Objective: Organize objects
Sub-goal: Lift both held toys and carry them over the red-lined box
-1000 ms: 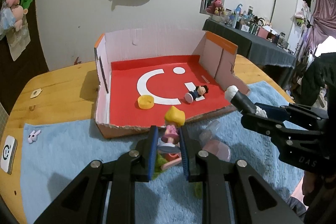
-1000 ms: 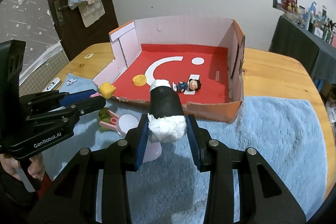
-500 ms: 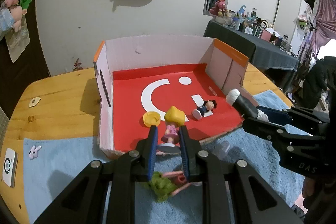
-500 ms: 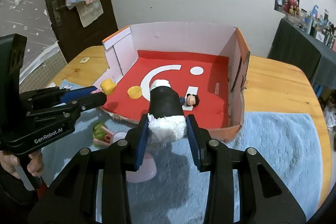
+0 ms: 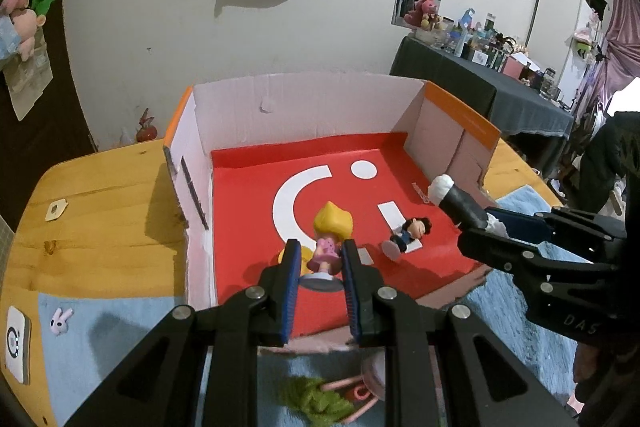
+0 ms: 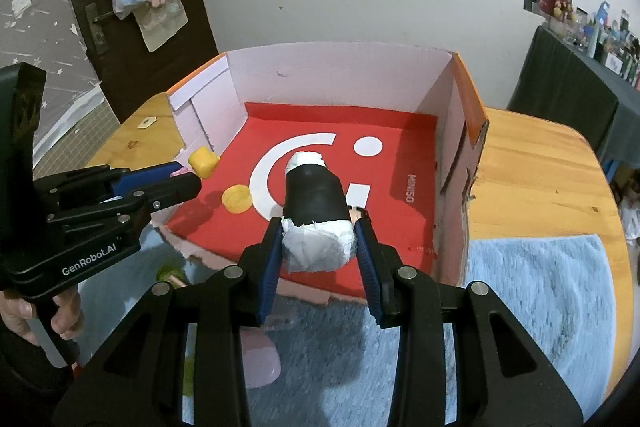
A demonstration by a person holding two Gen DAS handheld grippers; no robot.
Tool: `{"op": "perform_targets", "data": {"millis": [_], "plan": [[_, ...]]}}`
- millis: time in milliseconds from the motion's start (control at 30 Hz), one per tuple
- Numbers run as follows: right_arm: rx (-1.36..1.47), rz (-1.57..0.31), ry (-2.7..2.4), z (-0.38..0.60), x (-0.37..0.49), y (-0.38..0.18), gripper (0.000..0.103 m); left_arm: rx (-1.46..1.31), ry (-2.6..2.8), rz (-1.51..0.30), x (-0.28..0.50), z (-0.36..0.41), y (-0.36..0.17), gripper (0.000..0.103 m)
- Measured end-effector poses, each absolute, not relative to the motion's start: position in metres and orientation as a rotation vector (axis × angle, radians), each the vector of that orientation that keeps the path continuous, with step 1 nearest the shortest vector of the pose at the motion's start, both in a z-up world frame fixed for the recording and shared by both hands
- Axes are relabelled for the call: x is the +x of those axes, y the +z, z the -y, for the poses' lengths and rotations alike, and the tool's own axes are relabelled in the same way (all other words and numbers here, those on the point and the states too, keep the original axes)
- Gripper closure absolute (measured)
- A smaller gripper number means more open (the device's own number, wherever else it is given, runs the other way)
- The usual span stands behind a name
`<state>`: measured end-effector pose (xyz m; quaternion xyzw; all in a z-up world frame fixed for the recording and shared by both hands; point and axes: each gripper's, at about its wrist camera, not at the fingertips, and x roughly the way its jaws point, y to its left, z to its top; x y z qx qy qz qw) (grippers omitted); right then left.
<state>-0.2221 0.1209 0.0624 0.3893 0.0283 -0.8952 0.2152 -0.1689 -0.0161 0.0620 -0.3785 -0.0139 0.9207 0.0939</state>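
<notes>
An open cardboard box [image 5: 304, 107] with a red floor stands on the wooden table; it also shows in the right wrist view [image 6: 466, 111]. My left gripper [image 5: 318, 267] is shut on a blonde doll figure [image 5: 330, 239] in a pink dress, held over the box's front part. My right gripper [image 6: 318, 247] is shut on a black-and-white roll [image 6: 314, 203], held over the box's front edge. A dark-haired small doll [image 5: 408, 233] lies on the red floor. A yellow cap [image 6: 237, 199] lies there too.
A blue towel [image 6: 540, 287] covers the table's near side. On it, in front of the box, lie a green-haired toy [image 5: 316, 397] and a pink lid-like object [image 6: 260, 363]. A bunny sticker [image 5: 60, 321] and a white device [image 5: 16, 343] lie at the left.
Both grippers have moved forward from above the towel to above the box, each carrying its object. The green-haired toy and pink object stayed on the towel.
</notes>
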Motion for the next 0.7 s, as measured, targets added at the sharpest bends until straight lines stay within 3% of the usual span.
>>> {"op": "perform_targets", "data": {"millis": [700], "plan": [[1.186,-0.105,-2.470,-0.108,-0.277,0.055,0.069,-1.222,2.712,0.053,-0.227,0.018,0.049,0.082]]}}
